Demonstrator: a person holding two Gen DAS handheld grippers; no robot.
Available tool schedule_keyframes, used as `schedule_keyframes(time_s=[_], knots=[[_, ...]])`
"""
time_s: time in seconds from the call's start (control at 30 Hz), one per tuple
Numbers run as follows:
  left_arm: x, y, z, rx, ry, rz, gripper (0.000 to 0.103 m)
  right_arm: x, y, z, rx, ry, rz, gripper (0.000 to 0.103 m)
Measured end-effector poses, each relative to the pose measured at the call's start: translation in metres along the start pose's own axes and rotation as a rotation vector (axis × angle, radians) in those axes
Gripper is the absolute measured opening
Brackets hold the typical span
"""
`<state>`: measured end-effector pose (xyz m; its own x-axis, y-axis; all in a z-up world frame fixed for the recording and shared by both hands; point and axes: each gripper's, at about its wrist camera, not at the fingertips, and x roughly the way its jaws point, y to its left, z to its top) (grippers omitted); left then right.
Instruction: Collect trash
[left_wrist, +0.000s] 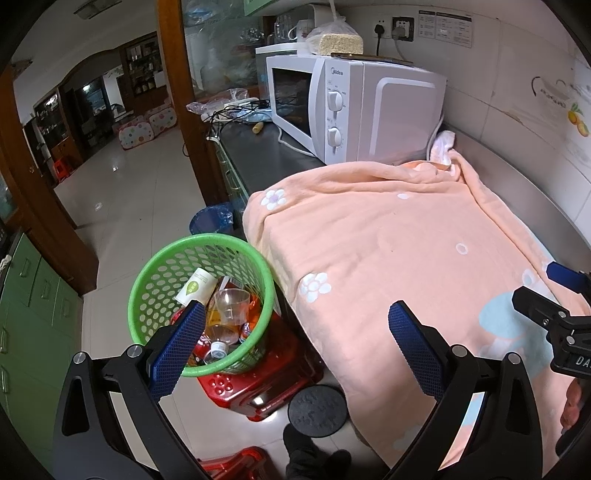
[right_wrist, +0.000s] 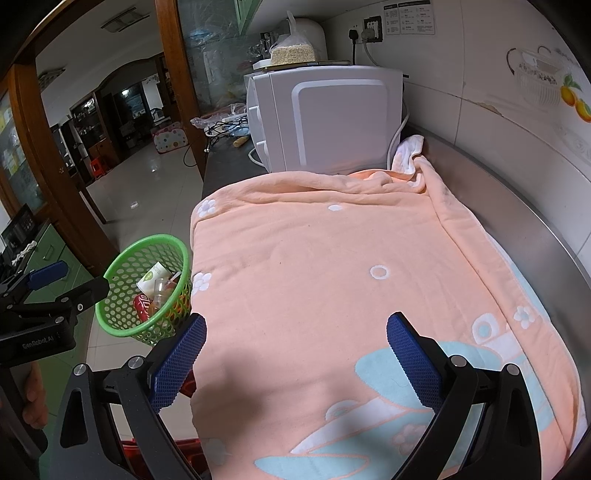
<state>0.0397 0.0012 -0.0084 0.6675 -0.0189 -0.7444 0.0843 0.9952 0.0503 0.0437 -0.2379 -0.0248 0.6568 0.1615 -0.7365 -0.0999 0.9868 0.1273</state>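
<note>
Counter w/ peach towel (right_wrist: 332, 277) | green basket (left_wrist: 147, 280) holds trash | L tool (left_wrist: 295, 350) spread | R tool (right_wrist: 295, 354) spread

Home kitchen, microwave (left_wrist: 347, 107) on counter (left_wrist: 266, 155), tiled wall (left_wrist: 517, 92)

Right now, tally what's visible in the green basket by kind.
Paper cup: 1
Clear plastic cup: 1
Clear capped bottle: 1
Red wrappers or cans: count unclear, items overlap
Total clearly distinguishable in the green basket: 3
</note>
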Motion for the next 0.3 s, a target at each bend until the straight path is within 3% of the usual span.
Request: schedule_keyframes(time_s=[0.3], knots=[[0.0007,-0.0016,0.0009,-0.003,0.004,0.007,0.098,0.0003,0.0012,-0.0010,0.002,-0.001,0.002,0.095]])
